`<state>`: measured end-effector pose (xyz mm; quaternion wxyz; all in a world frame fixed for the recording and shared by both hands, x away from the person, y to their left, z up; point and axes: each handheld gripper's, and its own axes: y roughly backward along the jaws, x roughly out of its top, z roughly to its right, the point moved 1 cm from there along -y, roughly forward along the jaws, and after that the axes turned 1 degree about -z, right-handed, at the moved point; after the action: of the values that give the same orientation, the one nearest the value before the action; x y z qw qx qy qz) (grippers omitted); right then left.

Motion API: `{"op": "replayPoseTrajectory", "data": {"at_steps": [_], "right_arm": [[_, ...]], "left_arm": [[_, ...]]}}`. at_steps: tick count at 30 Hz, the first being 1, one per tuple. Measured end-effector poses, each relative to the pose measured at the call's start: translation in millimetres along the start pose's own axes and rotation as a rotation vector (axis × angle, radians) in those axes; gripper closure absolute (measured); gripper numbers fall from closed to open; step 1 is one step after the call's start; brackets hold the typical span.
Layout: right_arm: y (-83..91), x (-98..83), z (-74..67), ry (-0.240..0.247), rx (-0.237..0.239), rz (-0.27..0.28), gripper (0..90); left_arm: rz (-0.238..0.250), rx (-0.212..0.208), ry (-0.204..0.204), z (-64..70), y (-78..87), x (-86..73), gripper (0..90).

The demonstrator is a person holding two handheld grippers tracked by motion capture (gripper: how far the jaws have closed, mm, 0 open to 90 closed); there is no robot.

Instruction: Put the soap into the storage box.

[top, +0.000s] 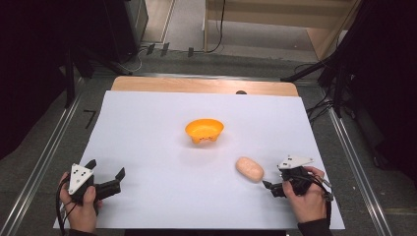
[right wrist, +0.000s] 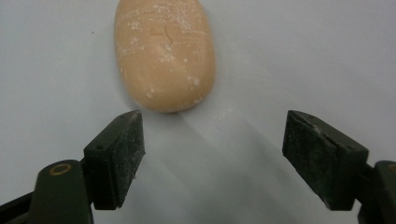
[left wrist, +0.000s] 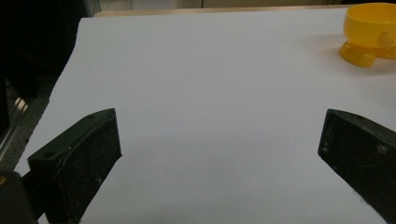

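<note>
Your right gripper [right wrist: 212, 154] has its jaws apart with nothing between them; the peach oval bread roll [right wrist: 164, 53] lies on the white tabletop [top: 162, 162] just ahead of its tips, nearer one jaw. Your left gripper [left wrist: 219, 158] rests wide open and empty, with the orange bowl [left wrist: 371, 32] well ahead, off to one side.

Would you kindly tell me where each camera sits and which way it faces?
High view: above the person's side, looking forward and down on the table; shows both hands, left gripper, right gripper.
Left gripper view: rides the left gripper, looks across the table at the bowl; its open jaws show.
Right gripper view: rides the right gripper, looks down at the bread roll; its open jaws show.
Shared: bowl in high and left views; roll in high and right.
</note>
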<state>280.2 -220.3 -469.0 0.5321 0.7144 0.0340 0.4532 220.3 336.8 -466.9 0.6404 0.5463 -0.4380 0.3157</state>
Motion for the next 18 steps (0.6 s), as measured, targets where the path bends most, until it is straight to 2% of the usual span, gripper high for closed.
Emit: {"op": "replayPoseTrajectory", "data": {"at_steps": [6, 18], "right_arm": [[-11.2, 11.8, -4.0, 0.013, 0.025, -0.026, 22.5], [-22.5, 30.5, -14.2, 0.028, 0.066, -0.052, 26.9]], "left_arm": [[-0.003, -0.004, -0.003, 0.2, -0.3, 0.1, 0.0], [-0.005, -0.003, -0.004, 0.2, -0.4, 0.1, 0.0]]}}
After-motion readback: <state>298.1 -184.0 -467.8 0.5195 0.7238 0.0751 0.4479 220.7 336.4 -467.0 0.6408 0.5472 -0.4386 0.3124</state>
